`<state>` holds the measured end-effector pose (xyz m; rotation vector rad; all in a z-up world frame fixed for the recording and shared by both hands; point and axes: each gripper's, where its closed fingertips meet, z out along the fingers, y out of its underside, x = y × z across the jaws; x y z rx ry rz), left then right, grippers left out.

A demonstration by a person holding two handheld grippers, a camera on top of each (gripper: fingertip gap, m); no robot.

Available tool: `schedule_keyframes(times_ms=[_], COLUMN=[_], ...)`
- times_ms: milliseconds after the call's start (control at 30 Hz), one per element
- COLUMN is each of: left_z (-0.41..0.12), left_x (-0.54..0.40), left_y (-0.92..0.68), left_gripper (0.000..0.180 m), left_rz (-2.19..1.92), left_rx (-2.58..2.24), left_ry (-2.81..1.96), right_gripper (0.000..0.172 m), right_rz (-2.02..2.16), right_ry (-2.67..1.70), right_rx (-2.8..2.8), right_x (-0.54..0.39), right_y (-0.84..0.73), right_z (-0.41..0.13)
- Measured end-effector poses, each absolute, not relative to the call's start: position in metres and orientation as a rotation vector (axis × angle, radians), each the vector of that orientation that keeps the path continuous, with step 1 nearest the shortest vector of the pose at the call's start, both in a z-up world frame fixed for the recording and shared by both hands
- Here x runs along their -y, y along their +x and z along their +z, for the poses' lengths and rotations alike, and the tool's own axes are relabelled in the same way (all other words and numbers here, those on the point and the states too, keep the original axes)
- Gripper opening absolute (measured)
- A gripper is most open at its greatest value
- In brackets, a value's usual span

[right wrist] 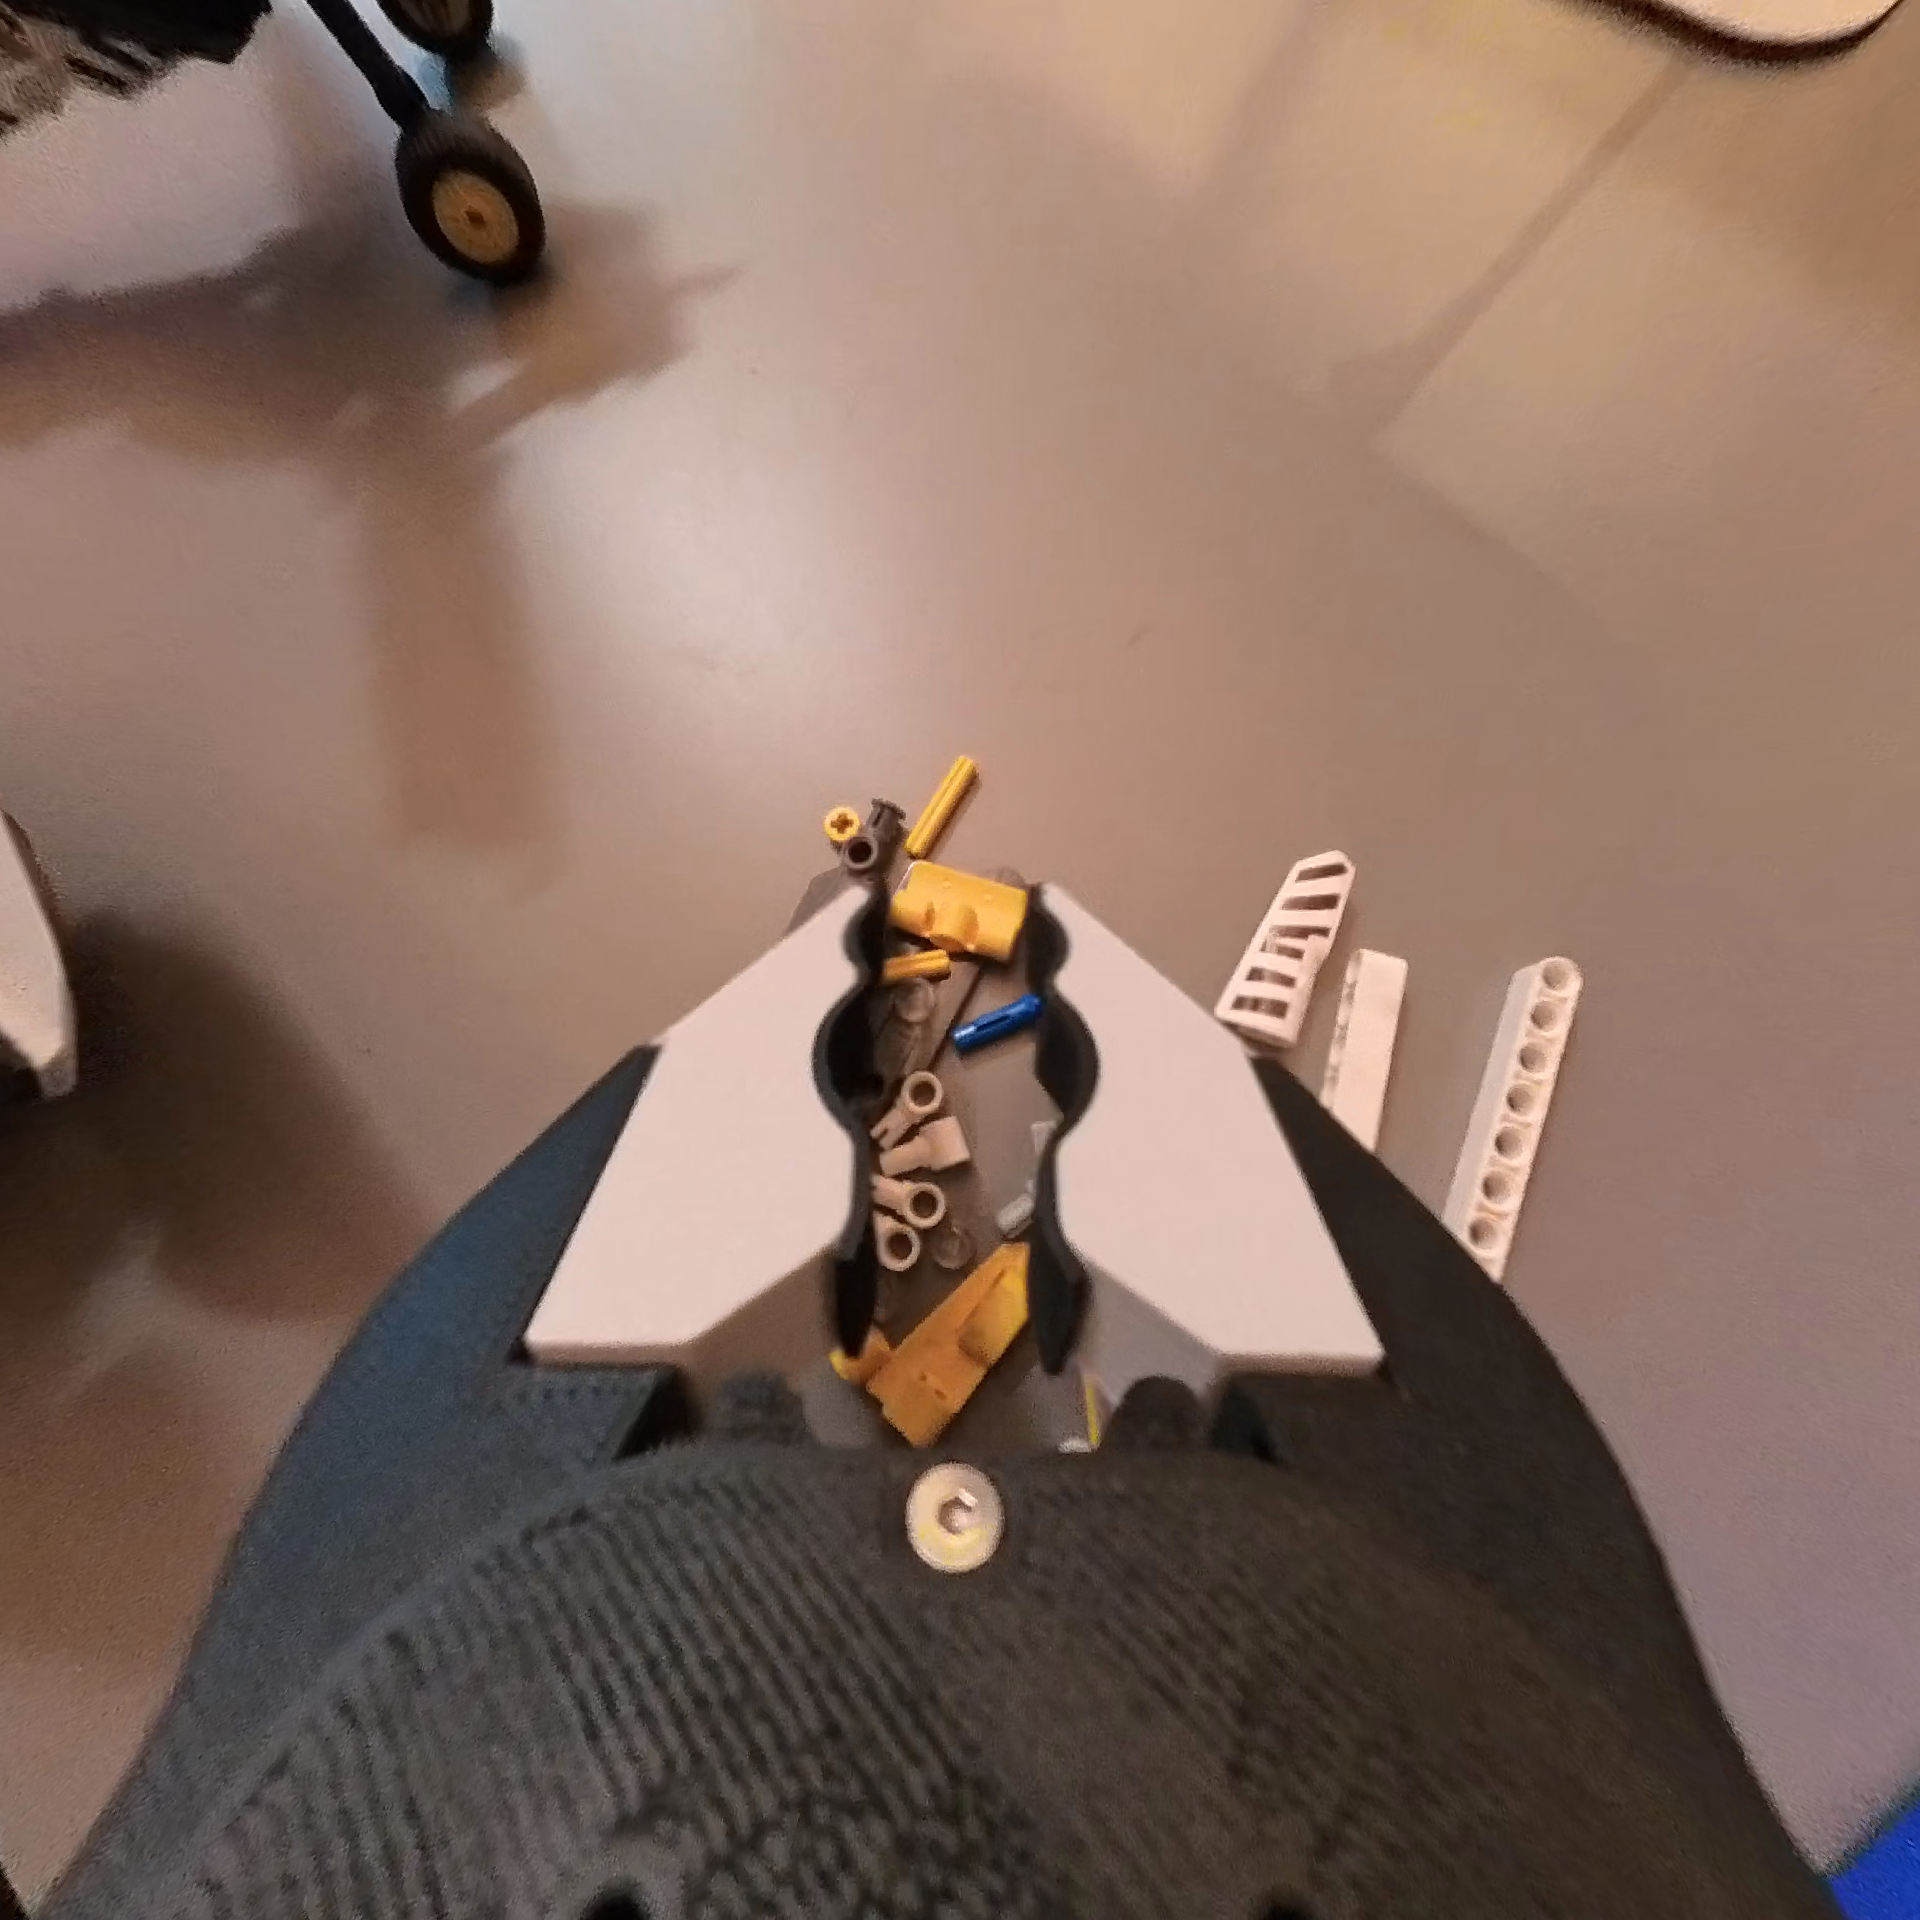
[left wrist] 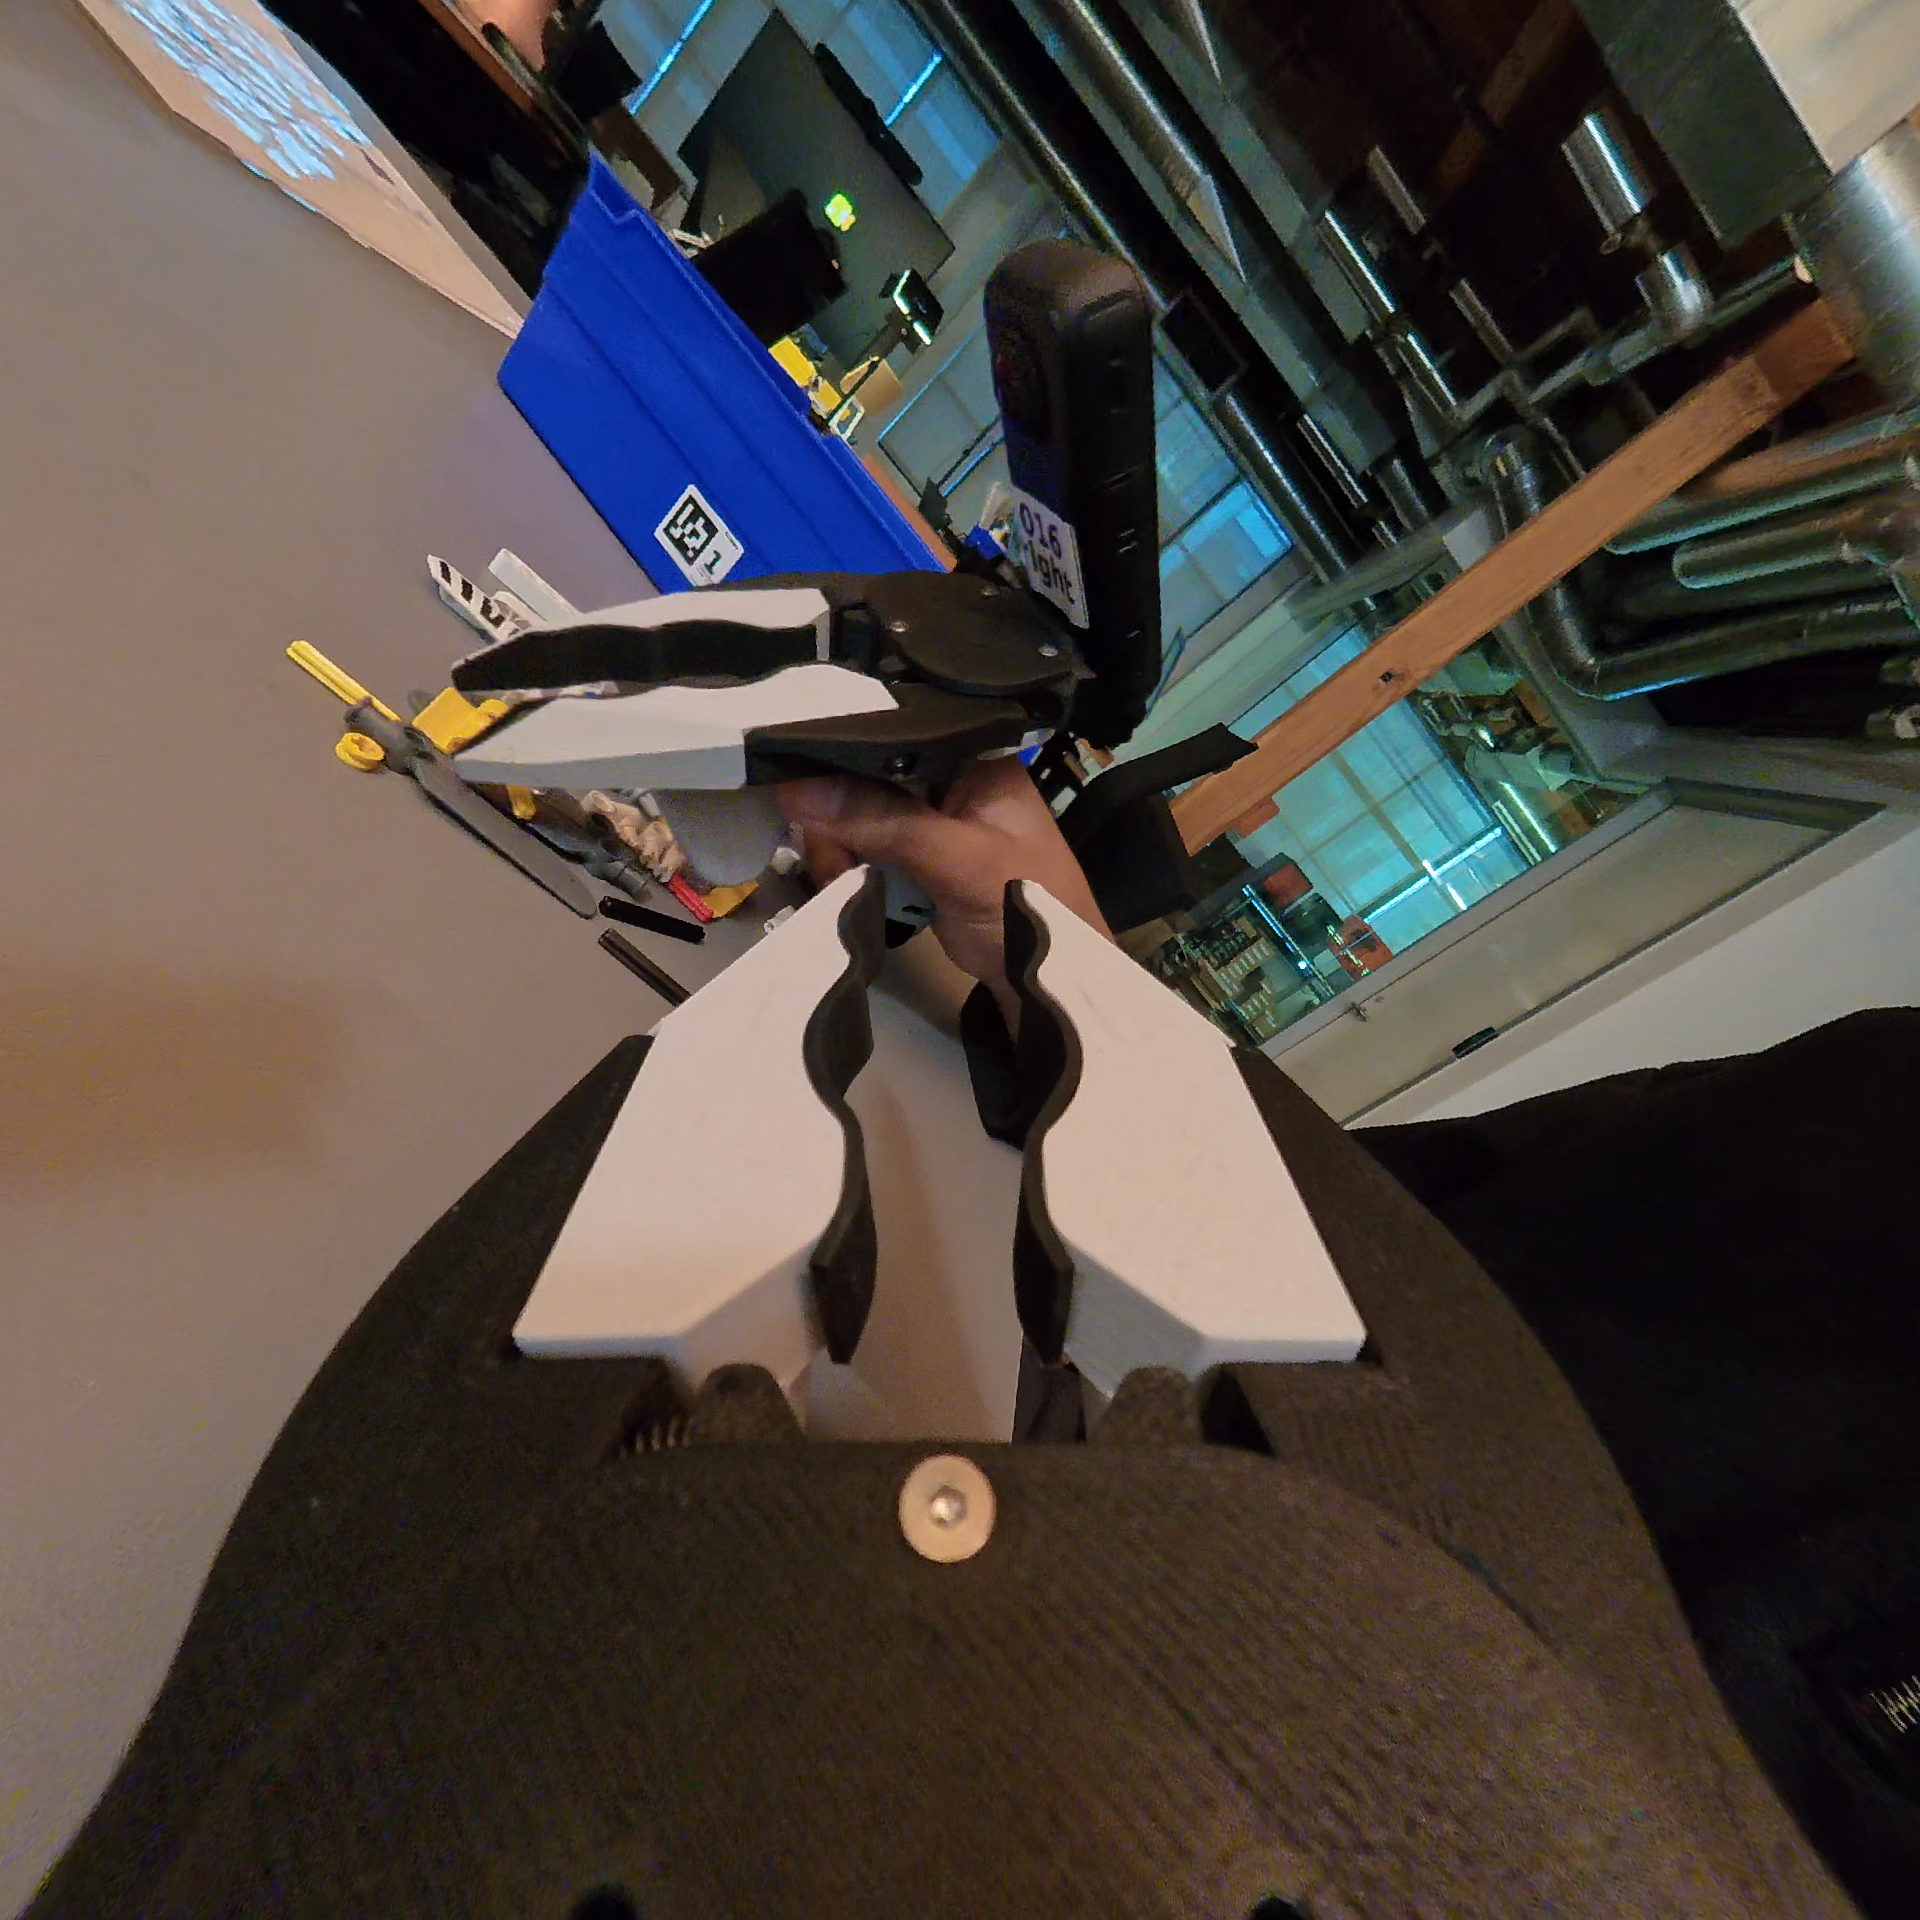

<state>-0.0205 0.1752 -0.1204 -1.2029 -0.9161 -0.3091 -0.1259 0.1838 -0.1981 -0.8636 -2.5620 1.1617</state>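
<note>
Below right gripper (right wrist: 951,904), parted fingers, yellow brick (right wrist: 956,912) loose

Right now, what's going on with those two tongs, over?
Left tongs raised, open, nothing held. Right tongs open over a pile of small toy building parts, gripping none. White beams lie beside.

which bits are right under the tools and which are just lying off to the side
Under the open right tool:
- yellow block
- blue pin
- tan connectors
- yellow axle

Off to the side:
- white beams
- wheel
- blue bin
</note>
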Motion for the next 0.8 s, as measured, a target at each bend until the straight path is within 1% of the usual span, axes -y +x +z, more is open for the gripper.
schedule_keyframes(times_ms=[67, 133, 233, 333, 433, 533, 633, 733, 800], left_z=[-0.12, -0.12, -0.12, -0.12, -0.119, -0.119, -0.119, -0.119, -0.119], left_x=[-0.175, -0.175, -0.175, -0.175, -0.174, -0.174, -0.174, -0.174, -0.174], left_y=[-0.02, -0.021, -0.02, -0.02, -0.02, -0.02, -0.02, -0.02, -0.02], left_gripper=[0.018, 0.019, 0.019, 0.018, 0.019, 0.019, 0.019, 0.019, 0.019], left_rz=[-0.309, -0.31, -0.311, -0.311, -0.311, -0.312, -0.312, -0.312, -0.313], left_rx=[0.916, 0.915, 0.914, 0.913, 0.911, 0.91, 0.909, 0.908, 0.908], left_ry=[-1.202, -1.2, -1.2, -1.199, -1.194, -1.193, -1.191, -1.189, -1.19], right_gripper=[0.009, 0.001, 0.0, 0.01, 0.017, 0.022, 0.025, 0.011, 0.007], right_rz=[1.173, 1.202, 1.201, 1.131, 1.173, 1.169, 1.113, 1.114, 1.102], right_ry=[-0.841, -0.826, -0.848, -0.876, -0.849, -0.839, -0.849, -0.85, -0.852], right_rx=[2.529, 2.475, 2.415, 2.44, 2.462, 2.48, 2.527, 2.511, 2.485], right_x=[-0.185, -0.187, -0.193, -0.199, -0.195, -0.193, -0.193, -0.192, -0.193], right_y=[-0.128, -0.132, -0.143, -0.146, -0.138, -0.134, -0.133, -0.136, -0.141], right_z=[-0.193, -0.184, -0.179, -0.19, -0.188, -0.188, -0.2, -0.199, -0.198])
